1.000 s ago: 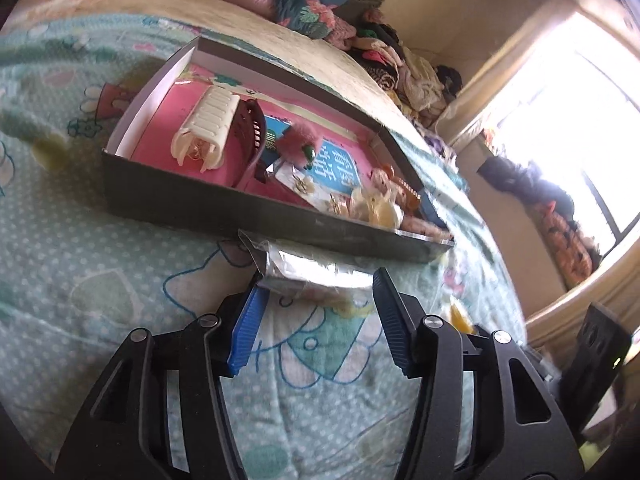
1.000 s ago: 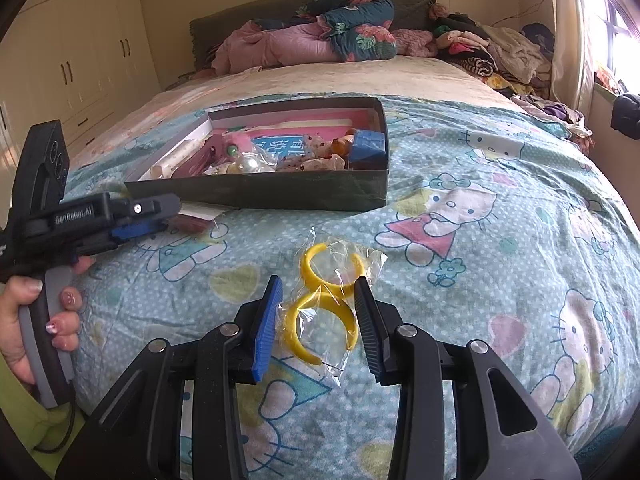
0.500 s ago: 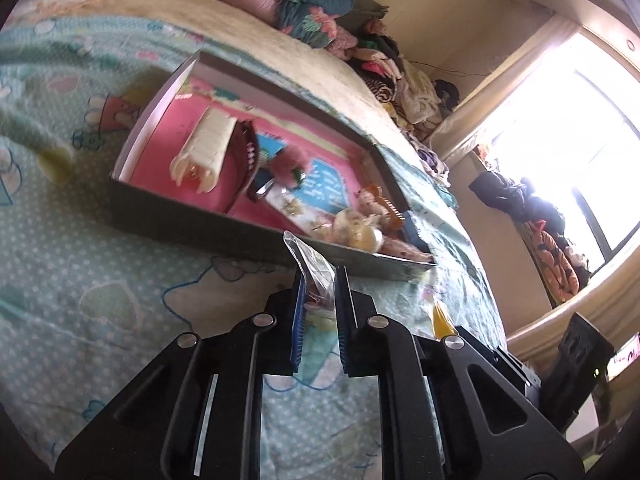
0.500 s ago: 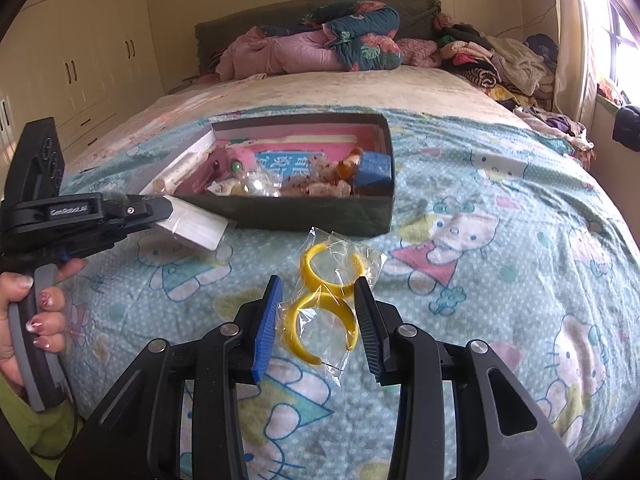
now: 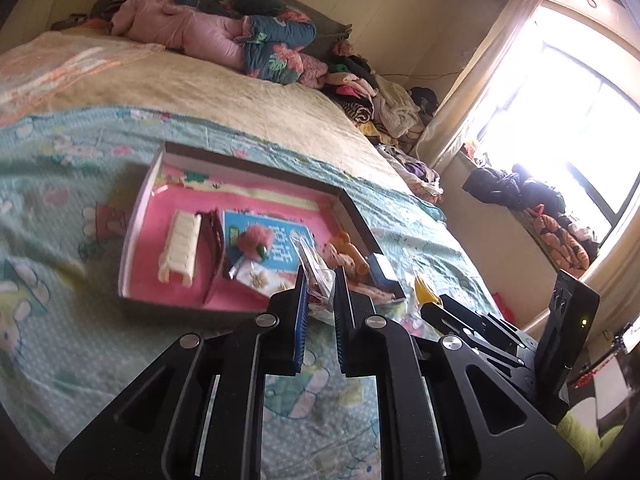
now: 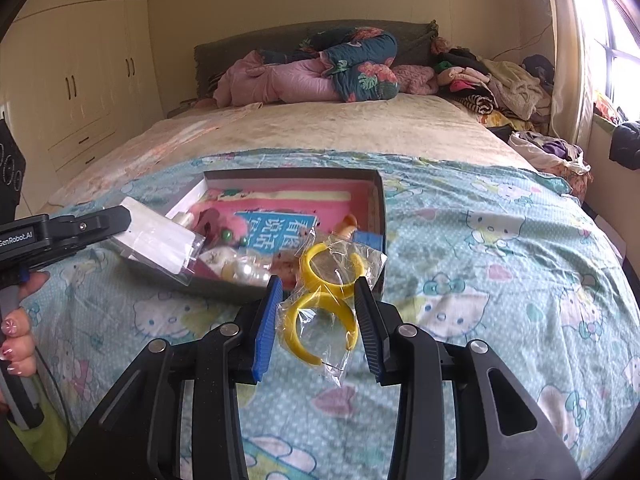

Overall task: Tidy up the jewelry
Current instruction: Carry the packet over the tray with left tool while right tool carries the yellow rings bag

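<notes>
Risk first: both loads are slippery clear plastic bags pinched by thin bits, so either could slide out en route to the box (image 6: 376, 216) and drop on the bed's cartoon-print sheet (image 6: 480, 280) instead. The left gripper (image 5: 320, 292) grips only one end of its small clear packet (image 6: 156, 240), and the rest hangs free out front, so a quick swing could peel it loose. The yellow hoops (image 6: 324, 308) can shift inside their bag (image 6: 340, 280); if they slip past the pads the right gripper (image 6: 316, 312) would be holding just film. The box is also crowded w/ a cream hair clip (image 5: 180, 246), pink pompom (image 5: 256, 240), blue card (image 5: 280, 240) & other bits, so a careless drop may land on the rim or bury smaller pieces.

Fingers: the left ones are shut almost fully on the packet, which juts out over the box's near-left corner in the right wrist view. The right ones stand partly apart, clamped on the hoop bag from both sides, hoops between the blue pads, held above the sheet just in front of the box's near wall
</notes>
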Tool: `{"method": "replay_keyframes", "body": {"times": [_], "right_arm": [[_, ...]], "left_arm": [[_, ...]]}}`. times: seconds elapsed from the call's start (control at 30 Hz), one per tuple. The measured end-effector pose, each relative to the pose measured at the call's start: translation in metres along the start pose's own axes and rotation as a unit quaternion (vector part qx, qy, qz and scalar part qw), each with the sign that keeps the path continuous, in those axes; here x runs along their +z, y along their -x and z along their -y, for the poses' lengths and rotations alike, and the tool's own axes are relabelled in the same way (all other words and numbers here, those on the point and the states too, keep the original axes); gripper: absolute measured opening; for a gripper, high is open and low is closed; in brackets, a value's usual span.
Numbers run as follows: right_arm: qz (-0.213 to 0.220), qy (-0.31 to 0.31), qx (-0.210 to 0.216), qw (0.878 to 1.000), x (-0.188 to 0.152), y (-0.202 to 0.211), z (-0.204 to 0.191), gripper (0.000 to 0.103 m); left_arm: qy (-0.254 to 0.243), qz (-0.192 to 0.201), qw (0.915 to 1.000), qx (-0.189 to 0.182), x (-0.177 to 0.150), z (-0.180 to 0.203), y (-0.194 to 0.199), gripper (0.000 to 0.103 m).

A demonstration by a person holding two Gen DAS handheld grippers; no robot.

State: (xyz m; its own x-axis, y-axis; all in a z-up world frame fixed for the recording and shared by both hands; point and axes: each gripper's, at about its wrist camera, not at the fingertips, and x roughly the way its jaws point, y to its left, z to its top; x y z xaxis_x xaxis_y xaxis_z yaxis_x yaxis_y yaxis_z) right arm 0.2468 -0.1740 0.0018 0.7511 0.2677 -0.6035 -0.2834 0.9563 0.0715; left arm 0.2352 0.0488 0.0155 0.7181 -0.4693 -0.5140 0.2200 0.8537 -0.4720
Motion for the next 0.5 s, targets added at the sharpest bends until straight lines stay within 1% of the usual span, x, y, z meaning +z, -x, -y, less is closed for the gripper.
{"method": "replay_keyframes", "body": {"times": [0.27,0.4,0.5], "right_arm": [[0.0,0.009,0.003,1.0,0.02,-0.023,-0.003,0.035],[0.0,0.015,0.005,1.0,0.03,-0.036,-0.005,0.035],[0.0,0.021,0.008,1.0,0.038,-0.046,-0.007,0.035]], "left_arm": [[-0.016,0.016,0.9991,0.036,0.029,-0.009,-0.015,0.006],[-0.02,0.015,0.9983,0.053,0.037,-0.017,-0.027,0.006],[-0.016,0.009,0.9981,0.059,0.042,-0.023,-0.038,0.006]]}}
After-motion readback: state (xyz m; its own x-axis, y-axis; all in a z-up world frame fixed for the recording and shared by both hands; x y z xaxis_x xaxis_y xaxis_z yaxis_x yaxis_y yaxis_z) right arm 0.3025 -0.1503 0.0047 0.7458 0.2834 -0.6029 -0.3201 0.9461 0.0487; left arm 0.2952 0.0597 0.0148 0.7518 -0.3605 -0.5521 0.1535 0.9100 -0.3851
